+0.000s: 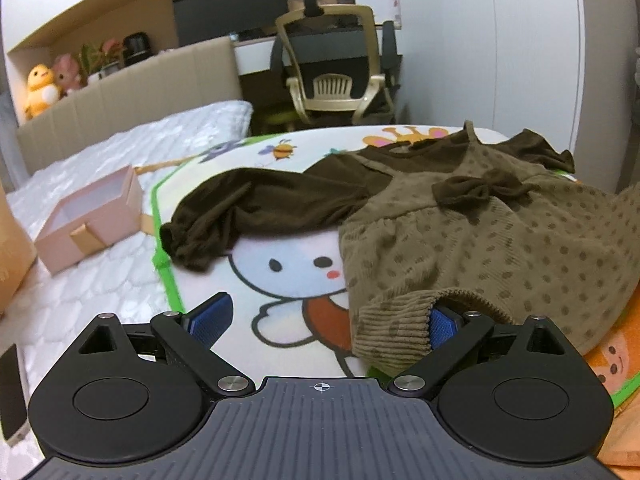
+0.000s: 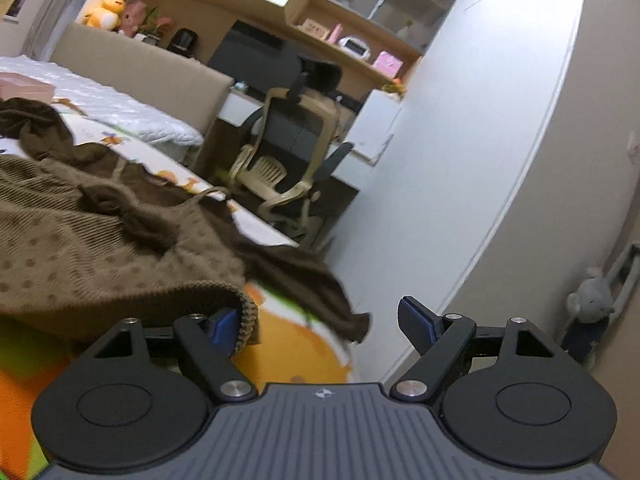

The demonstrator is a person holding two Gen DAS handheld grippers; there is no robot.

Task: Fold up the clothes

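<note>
Left wrist view: the left tongs stand wide open at the near hem of a tan dotted corduroy dress lying face up on a cartoon play mat on the bed, its dark sleeve stretched out toward a pink box; one blue pad is tucked under the hem corner, nothing pinched. Right wrist view: the right tongs are likewise spread, one pad under the dress's other hem corner. The step looks like taking both bottom corners; next both should close, then lift the hem toward the bow
</note>
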